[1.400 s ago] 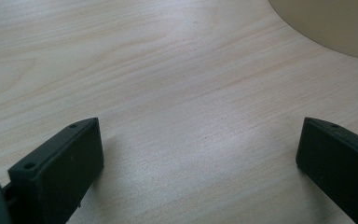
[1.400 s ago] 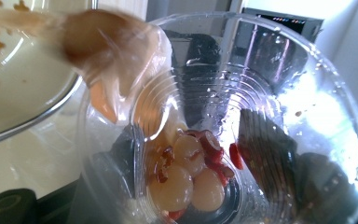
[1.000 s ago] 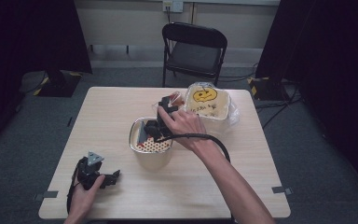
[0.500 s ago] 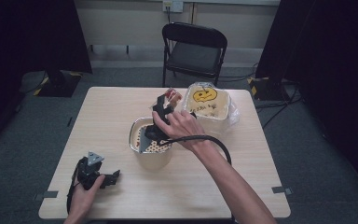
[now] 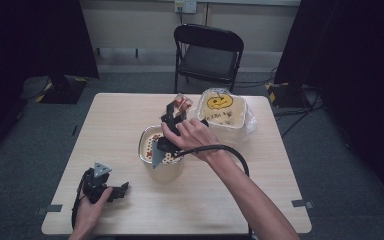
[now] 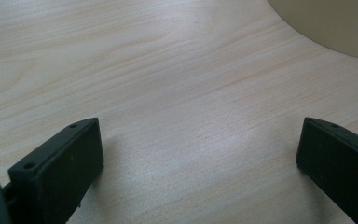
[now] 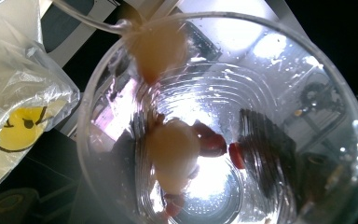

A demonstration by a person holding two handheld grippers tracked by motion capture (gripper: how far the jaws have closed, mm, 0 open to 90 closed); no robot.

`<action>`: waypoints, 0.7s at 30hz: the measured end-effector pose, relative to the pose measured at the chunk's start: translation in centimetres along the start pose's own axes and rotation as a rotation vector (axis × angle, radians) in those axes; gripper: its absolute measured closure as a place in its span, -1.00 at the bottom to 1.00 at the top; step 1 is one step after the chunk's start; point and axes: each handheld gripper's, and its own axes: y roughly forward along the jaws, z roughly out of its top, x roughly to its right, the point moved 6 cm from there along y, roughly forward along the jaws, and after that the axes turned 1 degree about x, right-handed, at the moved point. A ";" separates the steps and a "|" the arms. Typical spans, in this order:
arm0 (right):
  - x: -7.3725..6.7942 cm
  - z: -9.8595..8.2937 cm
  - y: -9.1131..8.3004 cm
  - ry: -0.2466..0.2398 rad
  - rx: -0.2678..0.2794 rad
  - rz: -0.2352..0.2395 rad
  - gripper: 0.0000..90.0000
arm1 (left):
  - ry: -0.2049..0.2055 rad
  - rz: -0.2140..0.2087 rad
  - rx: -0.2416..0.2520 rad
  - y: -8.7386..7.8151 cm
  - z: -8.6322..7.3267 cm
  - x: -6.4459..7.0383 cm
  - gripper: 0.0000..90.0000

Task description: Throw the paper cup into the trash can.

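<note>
Since a second ago the right gripper (image 5: pixel 176 111) has risen from low over the bowl (image 5: pixel 161 154) toward the far side of the table (image 5: pixel 120 120), carrying a clear cup (image 5: pixel 182 103) up and tipping it; the left gripper (image 5: pixel 111 190) has stayed put near the table's front left corner.

The right gripper's jaws are clamped on the cup, which now hangs tilted above the bowl's far rim, just beside the pumpkin-faced tub (image 5: pixel 223 109) in its plastic bag (image 5: pixel 247 120). In the right gripper view the cup (image 7: pixel 223 116) is seen mouth-on, with pale lumps and red bits clinging to its bottom and wall. The bowl stands mid-table, red and pale pieces inside it.

The left gripper (image 6: pixel 200 154) rests on the bare wood with its jaws wide apart, holding nothing; the bowl's side (image 6: pixel 331 23) curves across the corner of its view.
</note>
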 end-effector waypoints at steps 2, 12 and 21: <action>0.1 -0.1 0.0 -0.004 -0.004 -0.006 0.06 | 0.000 0.000 0.000 0.0 0.0 0.0 -1.00; 0.2 -0.2 -0.1 -0.025 -0.010 -0.017 0.07 | 0.001 -0.001 0.000 0.0 0.0 0.0 -1.00; 0.4 -0.7 -0.2 0.055 -0.006 0.008 0.07 | 0.001 -0.001 0.000 0.0 0.0 0.0 -1.00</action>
